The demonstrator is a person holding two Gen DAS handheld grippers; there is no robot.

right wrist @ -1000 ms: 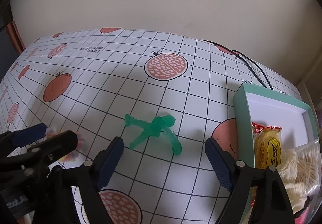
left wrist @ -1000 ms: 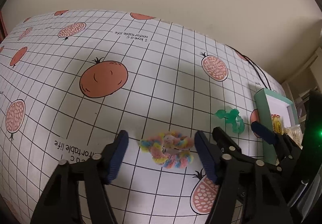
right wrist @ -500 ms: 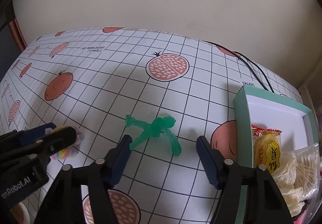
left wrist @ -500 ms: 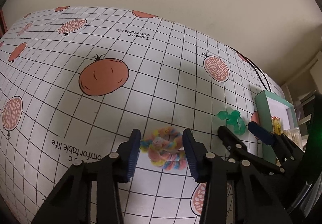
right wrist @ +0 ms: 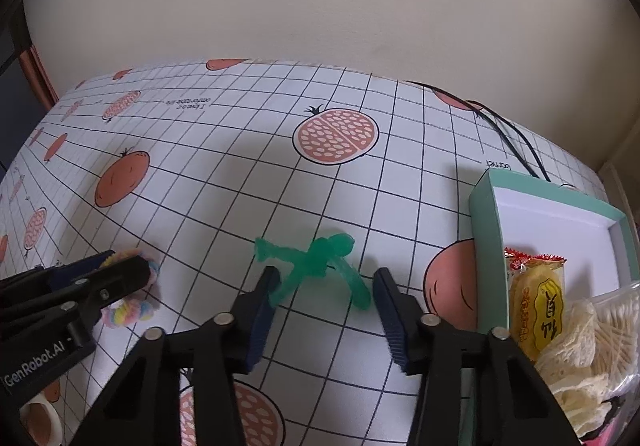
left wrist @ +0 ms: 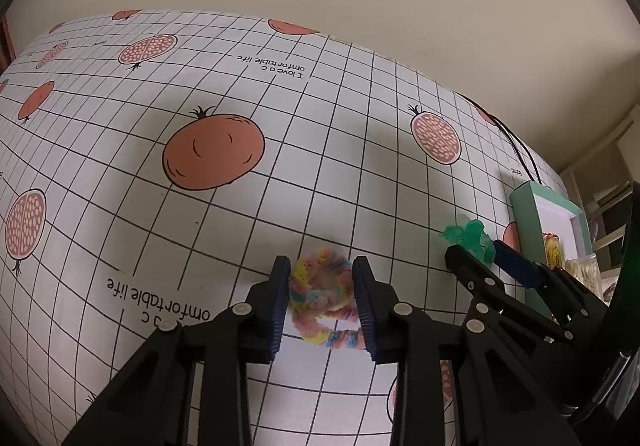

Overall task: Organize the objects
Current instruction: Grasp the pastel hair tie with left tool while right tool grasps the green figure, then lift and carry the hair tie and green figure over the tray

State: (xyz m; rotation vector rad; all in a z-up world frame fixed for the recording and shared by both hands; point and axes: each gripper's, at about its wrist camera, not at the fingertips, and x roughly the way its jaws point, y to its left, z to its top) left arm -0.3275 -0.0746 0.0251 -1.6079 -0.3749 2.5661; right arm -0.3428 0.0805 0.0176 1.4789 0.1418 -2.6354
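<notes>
A fluffy pastel rainbow scrunchie (left wrist: 322, 298) is seen squeezed between the pads of the left hand-held gripper (left wrist: 322, 304), one loop hanging below toward the counter (left wrist: 224, 230). To its right, a translucent green plastic figure (right wrist: 316, 266) lies flat on the counter, limbs spread, flanked by the parted fingers of the right hand-held gripper (right wrist: 322, 312).

Domestic setting, likely a home room. Table (right wrist: 240, 173) covered by white grid-pattern cloth printed with orange pomegranates and the words "comfortable life". Plain cream wall (right wrist: 320, 5) directly behind. Mint-green cardboard box (right wrist: 486, 205) at the right edge holds yellow snack packets (right wrist: 540, 302); black cables (right wrist: 512, 133) trail beside it.
</notes>
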